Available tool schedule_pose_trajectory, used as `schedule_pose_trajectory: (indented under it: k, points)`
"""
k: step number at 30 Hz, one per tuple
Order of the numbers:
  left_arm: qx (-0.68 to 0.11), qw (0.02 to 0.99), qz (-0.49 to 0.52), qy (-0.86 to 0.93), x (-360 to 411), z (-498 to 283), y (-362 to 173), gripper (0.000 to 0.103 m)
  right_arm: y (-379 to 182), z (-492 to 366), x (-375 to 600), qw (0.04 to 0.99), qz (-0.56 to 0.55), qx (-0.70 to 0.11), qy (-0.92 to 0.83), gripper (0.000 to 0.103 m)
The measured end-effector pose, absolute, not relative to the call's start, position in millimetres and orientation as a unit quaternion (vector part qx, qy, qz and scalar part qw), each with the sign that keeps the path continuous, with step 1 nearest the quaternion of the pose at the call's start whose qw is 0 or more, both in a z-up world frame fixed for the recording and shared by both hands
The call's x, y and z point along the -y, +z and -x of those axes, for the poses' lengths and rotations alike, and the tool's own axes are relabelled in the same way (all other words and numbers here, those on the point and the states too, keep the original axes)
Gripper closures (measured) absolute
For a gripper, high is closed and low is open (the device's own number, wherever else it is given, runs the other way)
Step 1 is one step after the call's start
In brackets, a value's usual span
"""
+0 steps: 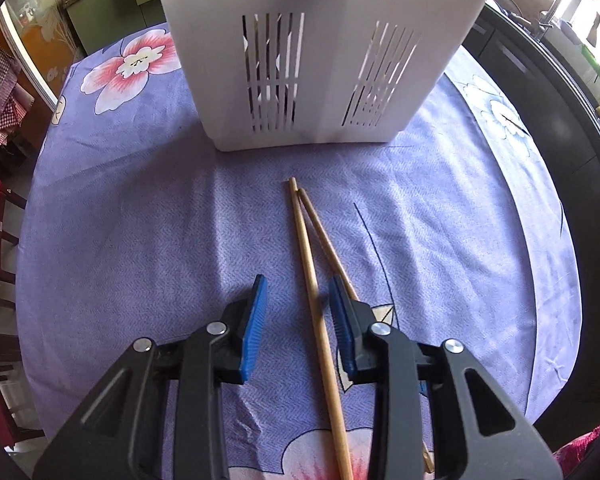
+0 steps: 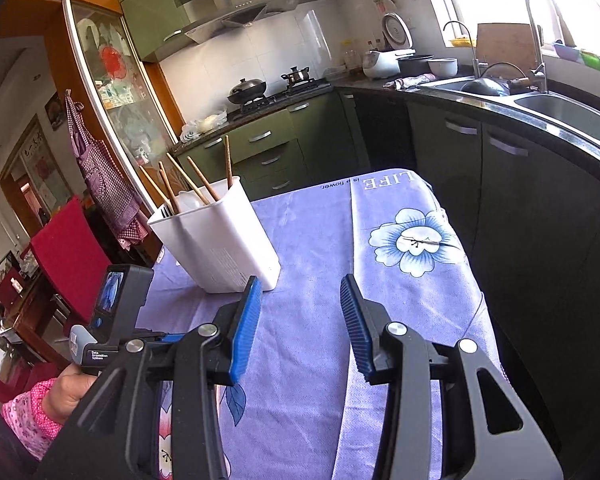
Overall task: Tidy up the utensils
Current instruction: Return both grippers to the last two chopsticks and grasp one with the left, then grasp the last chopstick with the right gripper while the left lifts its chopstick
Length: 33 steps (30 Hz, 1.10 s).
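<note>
Two wooden chopsticks [image 1: 306, 248] lie on the purple flowered cloth, pointing toward the white slotted utensil holder [image 1: 312, 60]. My left gripper [image 1: 298, 292] is open low over them; one chopstick runs between its blue pads, the other passes under the right pad [image 1: 342, 320]. In the right wrist view the holder [image 2: 220, 236] stands at the left with several chopsticks [image 2: 188, 180] upright in it. My right gripper [image 2: 300, 292] is open and empty above the cloth, to the right of the holder. The left gripper's body [image 2: 112, 312] shows at the left.
The table [image 2: 400, 216] ends at the right near dark kitchen cabinets [image 2: 520, 208] and a sink [image 2: 560, 112]. A red chair [image 2: 68, 252] stands left of the table. A stove with pots [image 2: 260, 92] is at the back.
</note>
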<state>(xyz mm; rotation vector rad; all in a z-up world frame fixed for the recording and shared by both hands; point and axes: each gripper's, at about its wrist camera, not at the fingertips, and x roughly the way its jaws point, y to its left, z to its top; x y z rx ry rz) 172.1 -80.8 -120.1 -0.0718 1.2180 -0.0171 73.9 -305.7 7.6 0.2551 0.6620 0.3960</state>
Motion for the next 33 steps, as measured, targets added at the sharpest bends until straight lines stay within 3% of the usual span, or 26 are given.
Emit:
schedule_pose_trajectory:
  k: [3, 5, 7, 12, 15, 27, 33]
  points:
    - [-0.571, 0.821, 0.027, -0.002, 86.4, -175.9, -120.3, 0.075, 7.6, -75.5, 304.5, 0.917, -0.129, -0.323, 0.195, 0.061]
    - [-0.569, 0.822, 0.018, 0.003, 88.0, -176.4, -121.1, 0.089, 7.3, -76.6, 304.2, 0.917, -0.13, -0.324, 0.195, 0.057]
    - [-0.57, 0.821, 0.024, -0.001, 86.0, -177.6, -121.9, 0.095, 5.5, -77.5, 302.3, 0.915, -0.13, -0.327, 0.196, 0.057]
    - [-0.57, 0.82, 0.036, -0.015, 69.1, -172.8, -118.1, 0.097, -4.0, -82.7, 287.5, 0.908, -0.108, -0.35, 0.204, 0.057]
    - [-0.561, 0.826, 0.042, -0.016, 55.2, -166.1, -110.0, 0.097, -15.2, -88.6, 267.9, 0.899, -0.074, -0.376, 0.213, 0.052]
    - [-0.505, 0.859, 0.084, -0.008, -8.0, -130.8, -65.2, 0.097, -84.4, -120.7, 151.0, 0.846, 0.045, -0.464, 0.259, 0.052]
    - [-0.481, 0.873, 0.081, -0.009, -16.6, -113.6, -45.7, 0.097, -104.5, -135.9, 97.7, 0.831, 0.088, -0.476, 0.273, 0.059]
